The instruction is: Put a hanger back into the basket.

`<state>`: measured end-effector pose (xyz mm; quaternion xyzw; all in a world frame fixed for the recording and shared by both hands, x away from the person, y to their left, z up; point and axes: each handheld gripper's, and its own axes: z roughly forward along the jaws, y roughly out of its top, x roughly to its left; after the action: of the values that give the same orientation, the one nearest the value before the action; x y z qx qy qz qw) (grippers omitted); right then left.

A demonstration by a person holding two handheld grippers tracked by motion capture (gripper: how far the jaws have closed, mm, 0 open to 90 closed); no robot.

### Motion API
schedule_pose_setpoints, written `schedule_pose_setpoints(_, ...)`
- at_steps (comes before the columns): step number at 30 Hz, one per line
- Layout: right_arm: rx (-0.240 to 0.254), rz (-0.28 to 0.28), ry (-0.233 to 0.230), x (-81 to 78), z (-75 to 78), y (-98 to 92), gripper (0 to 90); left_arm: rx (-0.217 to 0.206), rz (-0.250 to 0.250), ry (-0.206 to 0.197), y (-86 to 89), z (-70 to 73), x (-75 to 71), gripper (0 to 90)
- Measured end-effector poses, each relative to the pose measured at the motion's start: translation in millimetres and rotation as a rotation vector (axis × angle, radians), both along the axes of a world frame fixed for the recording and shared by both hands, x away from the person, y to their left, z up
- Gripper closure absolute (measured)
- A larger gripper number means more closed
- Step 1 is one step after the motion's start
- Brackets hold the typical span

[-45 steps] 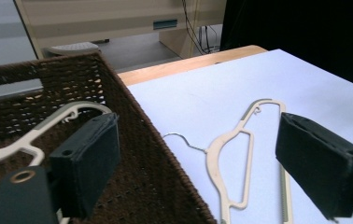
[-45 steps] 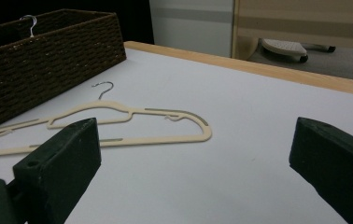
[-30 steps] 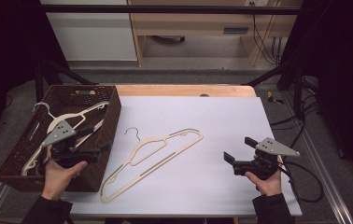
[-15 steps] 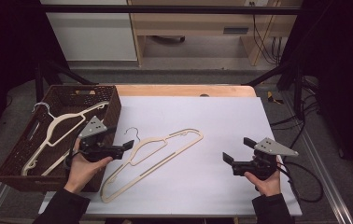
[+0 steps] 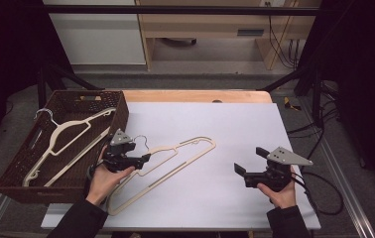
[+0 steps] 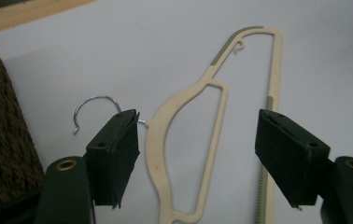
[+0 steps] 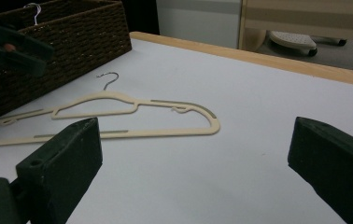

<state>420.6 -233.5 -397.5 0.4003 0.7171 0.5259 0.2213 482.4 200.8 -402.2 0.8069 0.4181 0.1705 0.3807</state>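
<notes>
Left gripper (image 5: 143, 159) over hanger (image 5: 175, 161) neck, jaws just closing, still apart, straddling it without touching. Hanger flat mid-table, hook toward 10 o'clock beside basket (image 5: 121, 116). Right gripper (image 5: 240, 170) at 4 o'clock, wide open, empty.

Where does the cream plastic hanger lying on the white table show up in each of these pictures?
High view: cream plastic hanger lies left of centre, slanting, beside the basket.
Left gripper view: it runs up the middle, between the jaws.
Right gripper view: it lies upper left, beyond the jaws.
Shared landmark: the brown woven basket.
</notes>
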Motion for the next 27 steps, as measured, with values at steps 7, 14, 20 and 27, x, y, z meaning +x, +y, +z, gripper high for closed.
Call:
schedule_pose_setpoints(7,-0.002,0.004,-0.002,0.2,-0.6,0.2,3.4,0.033,0.064,0.040,-6.2,-15.8,8.2,35.7)
schedule_pose_setpoints(14,-0.013,0.011,-0.002,0.3,-1.3,0.7,3.5,0.127,0.091,0.075,-9.8,-36.1,14.4,38.6)
schedule_pose_setpoints(20,-0.010,0.010,0.001,0.1,-1.5,1.8,3.6,0.187,0.098,0.129,-13.1,-57.2,21.1,43.3)
schedule_pose_setpoints(27,-0.014,0.010,0.000,0.1,-1.7,1.7,3.6,0.181,0.112,0.151,-10.7,-62.1,22.6,50.5)
